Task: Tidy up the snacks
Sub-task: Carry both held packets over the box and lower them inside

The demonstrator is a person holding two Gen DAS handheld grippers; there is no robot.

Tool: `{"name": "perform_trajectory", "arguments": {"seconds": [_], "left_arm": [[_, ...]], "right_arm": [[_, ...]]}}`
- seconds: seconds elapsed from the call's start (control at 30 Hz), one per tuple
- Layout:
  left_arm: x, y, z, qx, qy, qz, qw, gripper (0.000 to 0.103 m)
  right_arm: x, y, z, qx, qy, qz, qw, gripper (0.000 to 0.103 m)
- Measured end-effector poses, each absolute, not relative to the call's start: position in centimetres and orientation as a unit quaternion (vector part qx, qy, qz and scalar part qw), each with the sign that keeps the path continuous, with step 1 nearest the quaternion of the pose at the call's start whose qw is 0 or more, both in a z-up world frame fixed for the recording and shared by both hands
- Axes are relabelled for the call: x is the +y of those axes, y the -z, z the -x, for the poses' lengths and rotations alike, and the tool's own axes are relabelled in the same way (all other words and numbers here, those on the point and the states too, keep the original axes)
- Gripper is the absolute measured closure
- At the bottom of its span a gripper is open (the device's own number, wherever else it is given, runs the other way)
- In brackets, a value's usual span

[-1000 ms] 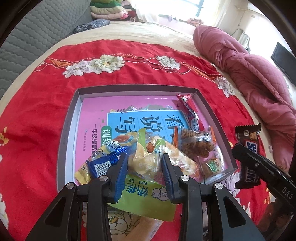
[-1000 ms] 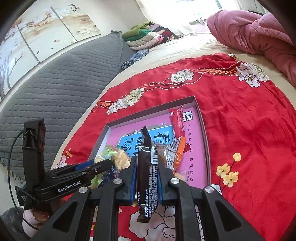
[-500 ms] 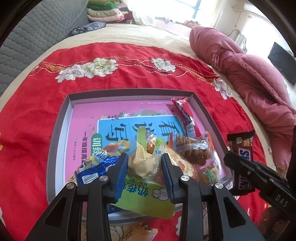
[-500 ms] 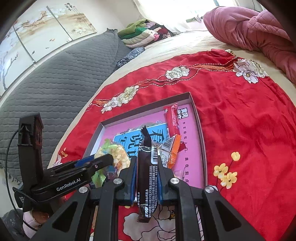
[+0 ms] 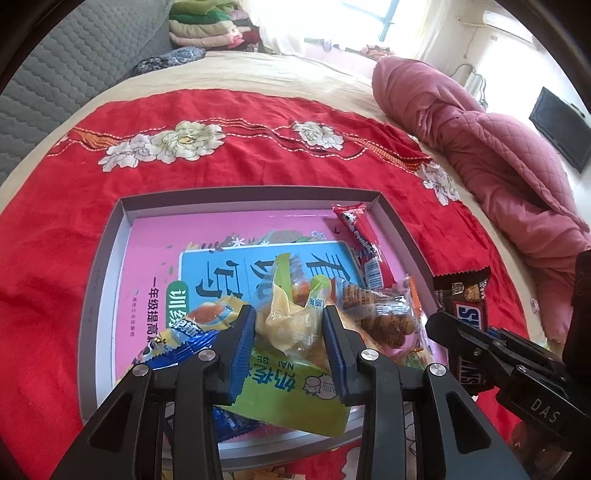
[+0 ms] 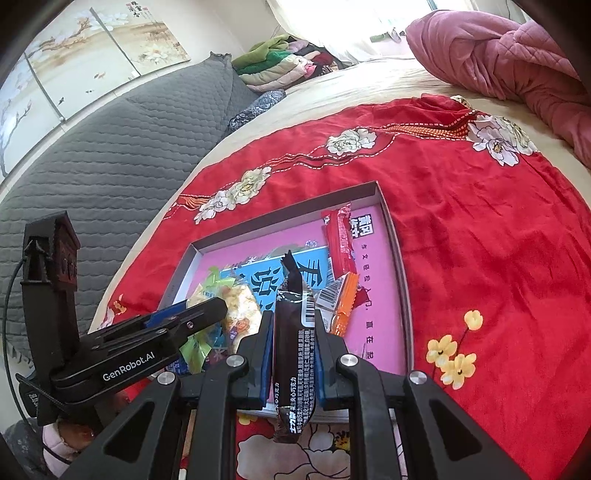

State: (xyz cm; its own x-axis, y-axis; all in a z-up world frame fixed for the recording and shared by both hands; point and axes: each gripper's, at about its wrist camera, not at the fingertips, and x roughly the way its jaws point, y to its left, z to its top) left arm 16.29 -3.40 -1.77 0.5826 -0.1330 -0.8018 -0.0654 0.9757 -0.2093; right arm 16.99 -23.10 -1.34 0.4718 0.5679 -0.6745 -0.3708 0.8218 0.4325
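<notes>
A shallow grey tray (image 5: 110,236) with a pink printed sheet inside lies on a red floral cloth. It holds a red stick pack (image 5: 364,240), a blue packet (image 5: 184,343), a clear bag of brown snacks (image 5: 376,310) and an orange packet (image 6: 345,299). My left gripper (image 5: 290,343) is shut on a yellow-green snack bag (image 5: 291,387) over the tray's near end. My right gripper (image 6: 293,321) is shut on a dark brown chocolate bar (image 6: 295,350), upright just before the tray's near rim (image 6: 391,229). From the left wrist, that bar (image 5: 465,306) appears at the tray's right corner.
The red cloth (image 6: 480,240) covers a bed. A pink quilt (image 5: 498,158) lies bunched to the right. A grey quilted headboard (image 6: 110,155) and folded clothes (image 5: 207,29) stand at the back left. A dark screen (image 5: 557,129) hangs at far right.
The tray has slid a little lower in both views as the grippers crept forward over its near rim. Both grips are unchanged.
</notes>
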Motion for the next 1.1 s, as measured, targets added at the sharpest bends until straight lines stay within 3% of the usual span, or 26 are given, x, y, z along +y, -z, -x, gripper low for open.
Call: {"name": "perform_trajectory", "arguments": {"seconds": [1.1], "left_arm": [[-1.9, 2.3, -15.6, 0.467, -0.001, 0.127, 0.875, 0.065]], "right_arm": [[-21.6, 1.9, -17.2, 0.428, -0.279, -0.076, 0.856, 0.085]]}}
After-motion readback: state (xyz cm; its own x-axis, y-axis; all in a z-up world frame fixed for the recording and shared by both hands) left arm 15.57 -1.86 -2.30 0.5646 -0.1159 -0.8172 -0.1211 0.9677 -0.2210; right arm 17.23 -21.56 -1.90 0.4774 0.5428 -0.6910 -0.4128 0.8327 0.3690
